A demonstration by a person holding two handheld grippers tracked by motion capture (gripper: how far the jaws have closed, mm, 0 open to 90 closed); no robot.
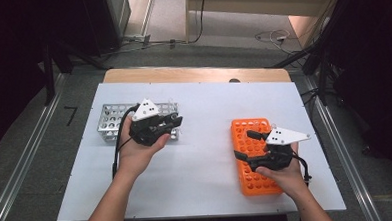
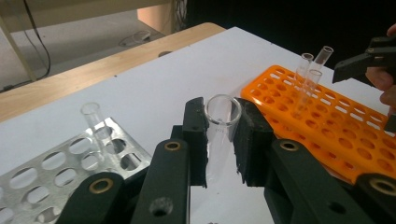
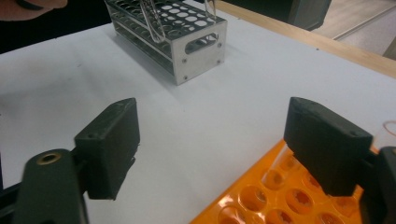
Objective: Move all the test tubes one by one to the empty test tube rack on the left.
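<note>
A matte white rectangular tabletop (image 1: 200, 140) is seen bearing a perforated orange plastic tube rack (image 1: 253, 160) and a drilled, shiny metal tube rack (image 1: 112, 120). Above the orange rack, the right gripper (image 3: 212, 144) is held wide apart, empty. A clear, round-mouthed glass test tube (image 2: 221, 128) is clamped by the left gripper (image 2: 222, 140) between the 2 racks.

A clear glass tube (image 2: 221, 122) is seen between black pads (image 2: 195, 133); an orange rack (image 1: 252, 155), a silver metal rack (image 1: 110, 121) and a white table sheet (image 1: 204, 110) are shown.
</note>
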